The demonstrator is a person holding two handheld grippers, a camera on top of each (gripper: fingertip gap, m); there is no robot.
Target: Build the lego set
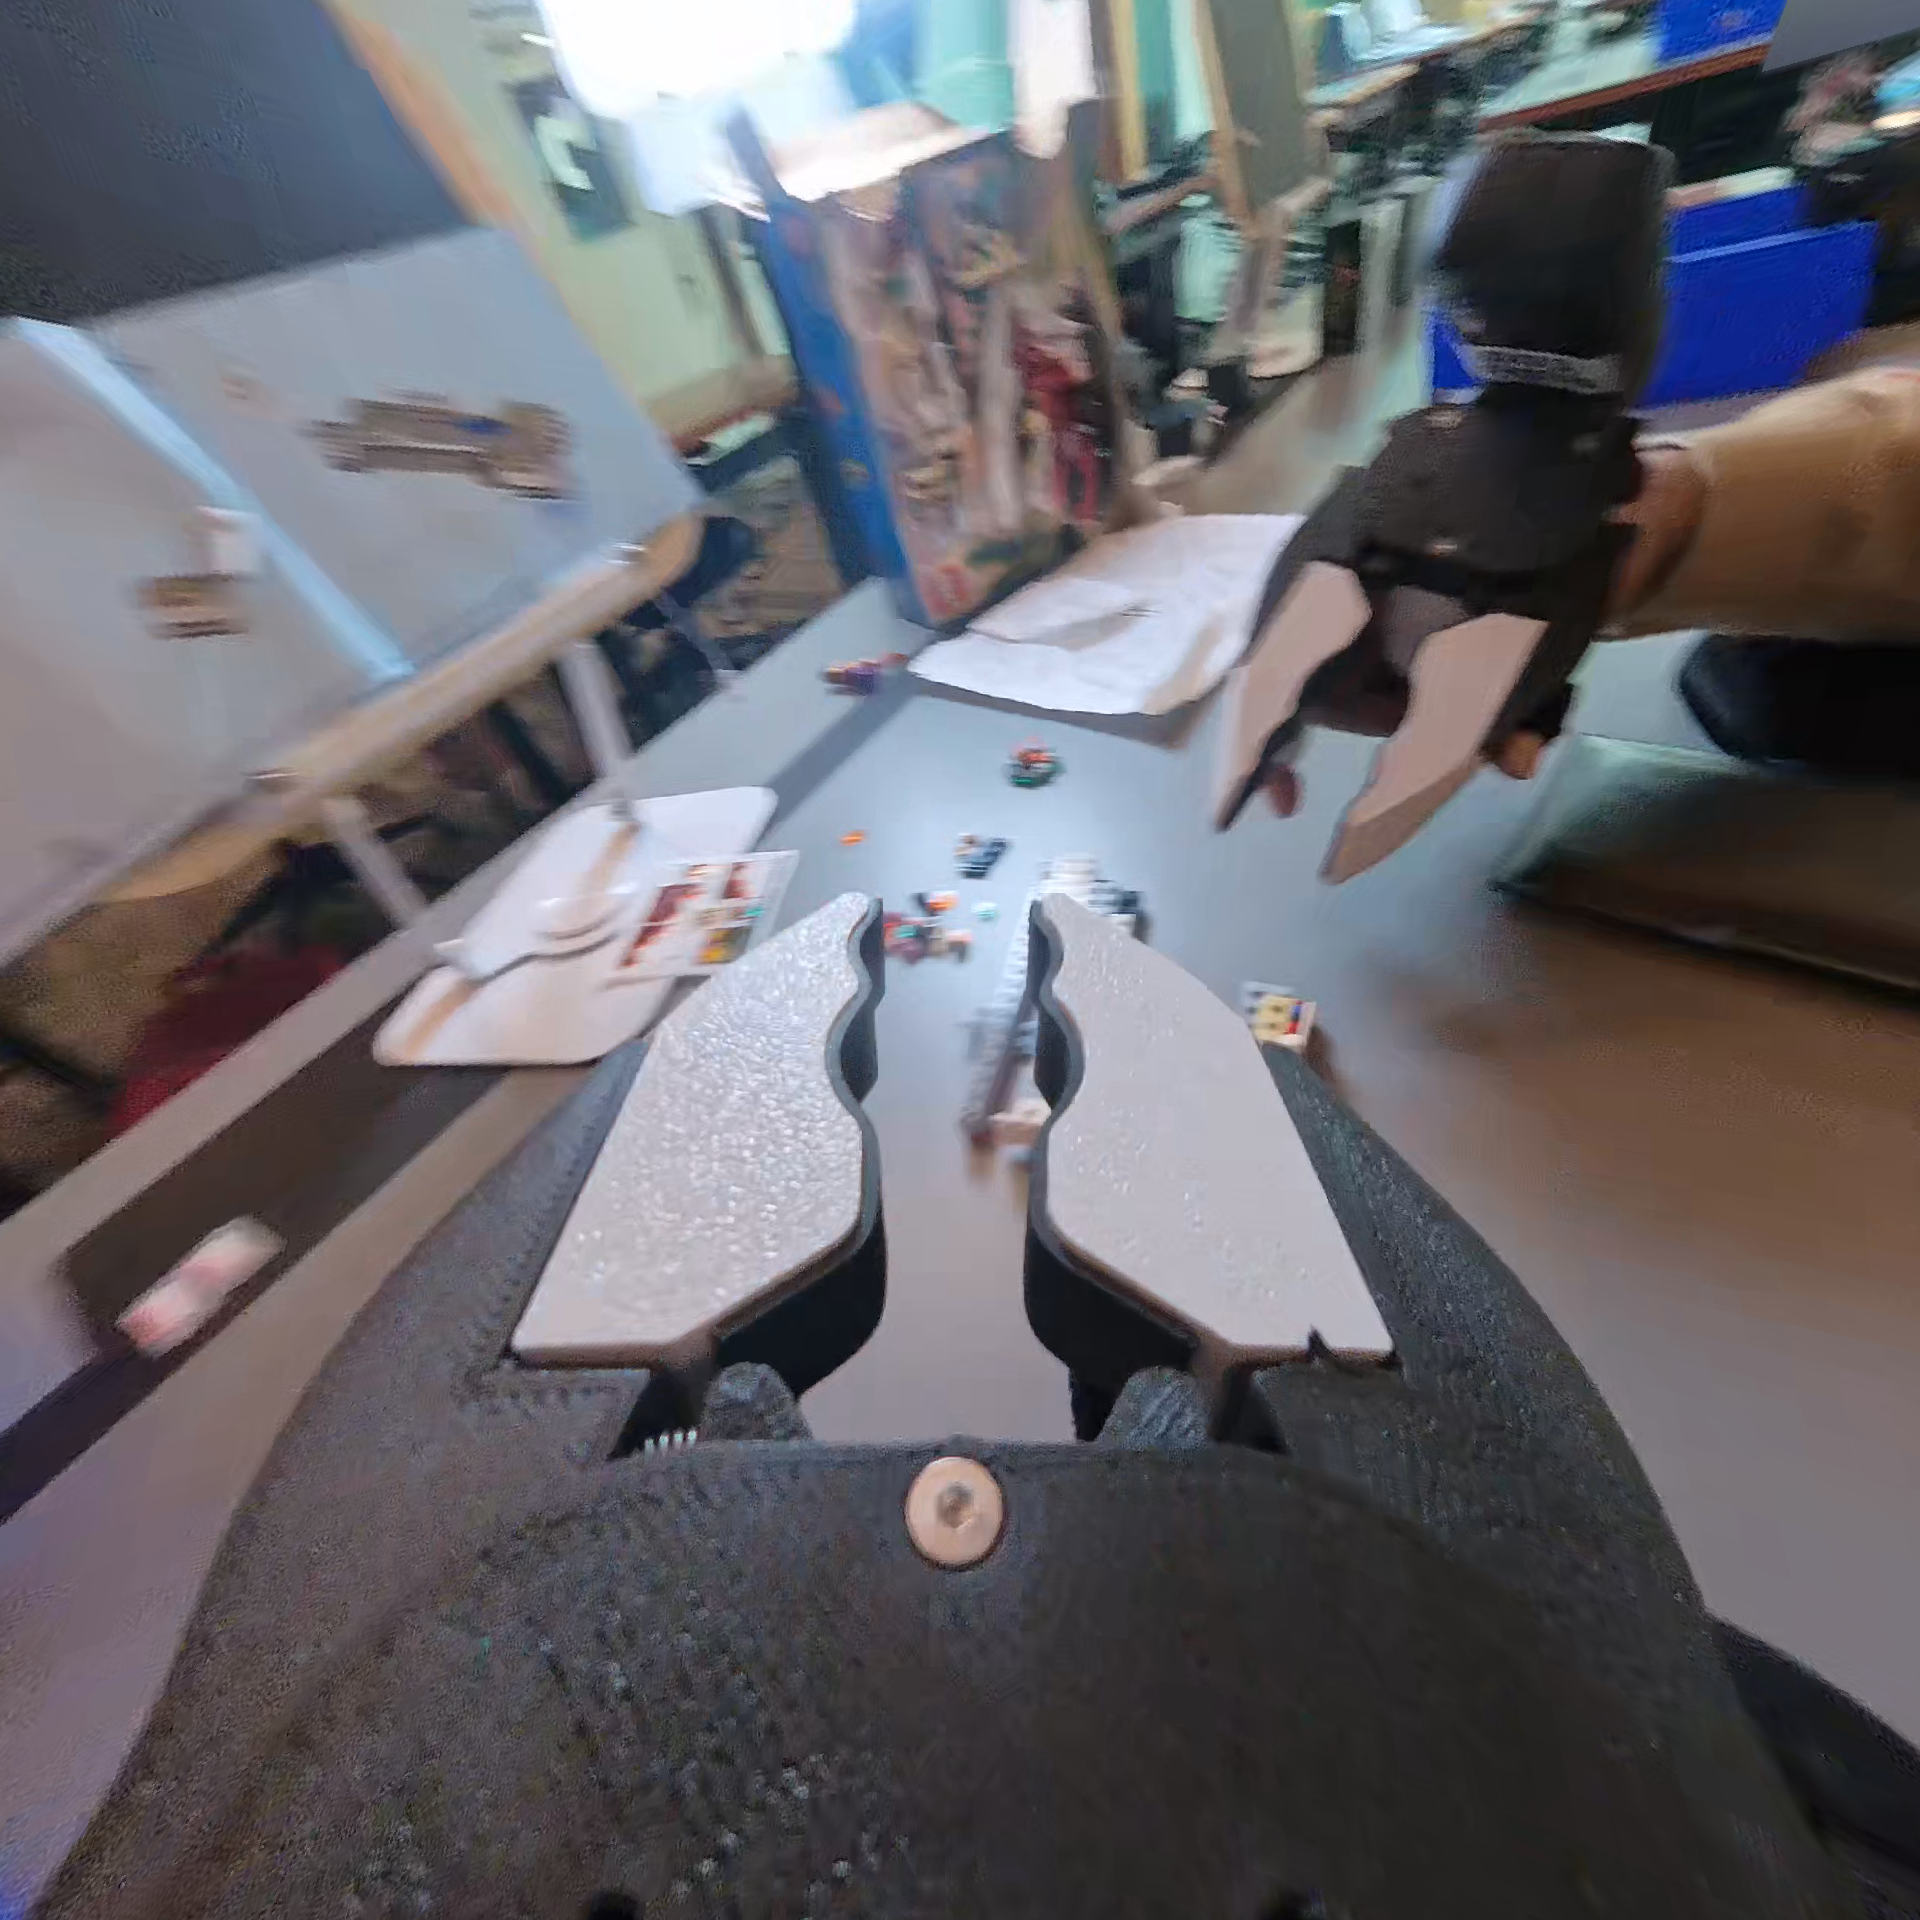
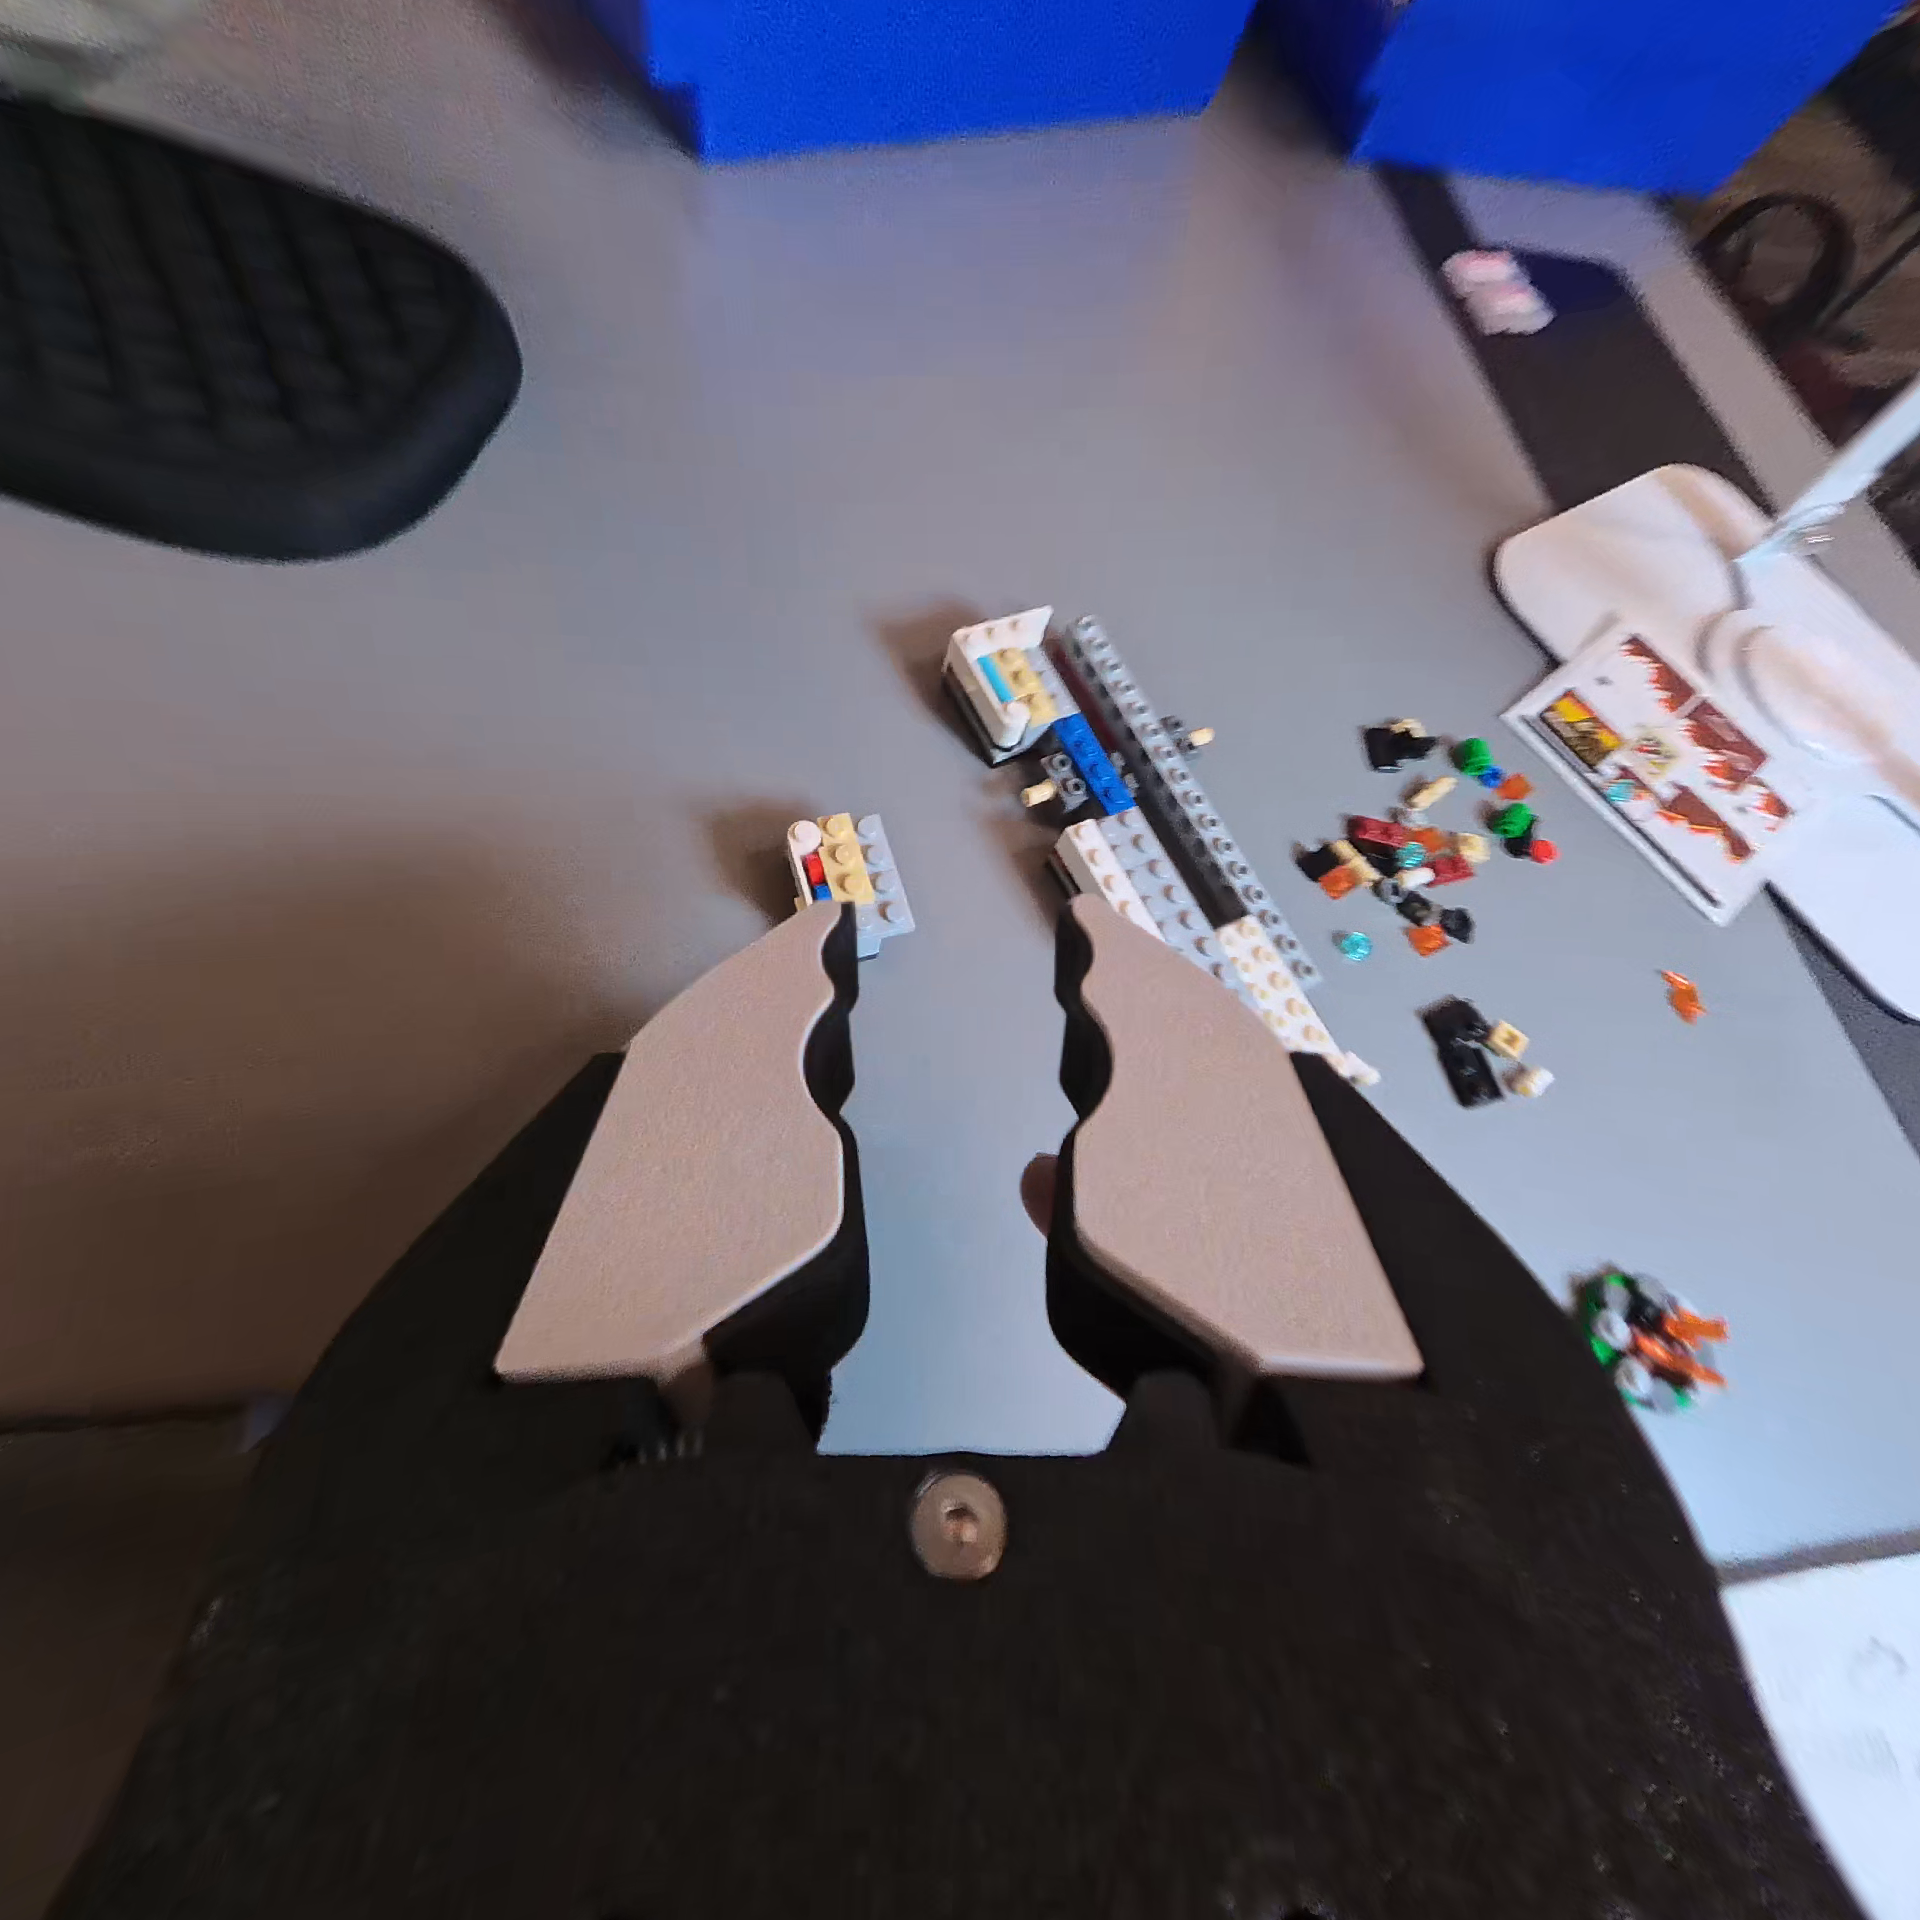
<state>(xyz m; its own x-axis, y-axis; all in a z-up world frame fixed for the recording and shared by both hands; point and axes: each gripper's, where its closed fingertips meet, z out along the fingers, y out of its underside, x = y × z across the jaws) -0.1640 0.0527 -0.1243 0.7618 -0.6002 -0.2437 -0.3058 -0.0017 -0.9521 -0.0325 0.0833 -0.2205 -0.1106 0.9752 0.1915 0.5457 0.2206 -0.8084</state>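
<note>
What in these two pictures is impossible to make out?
- Long lego build: its near end is hidden behind the right gripper finger, right wrist view.
- Loose pieces: too small and blurred, left wrist view.
- Box: motion blur, left wrist view.
- Green-orange cluster: blurred, right wrist view.

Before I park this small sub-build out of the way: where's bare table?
Free: grey table between the black cushion and the long build. Crowded: loose bricks and sticker sheet beyond it.
</note>
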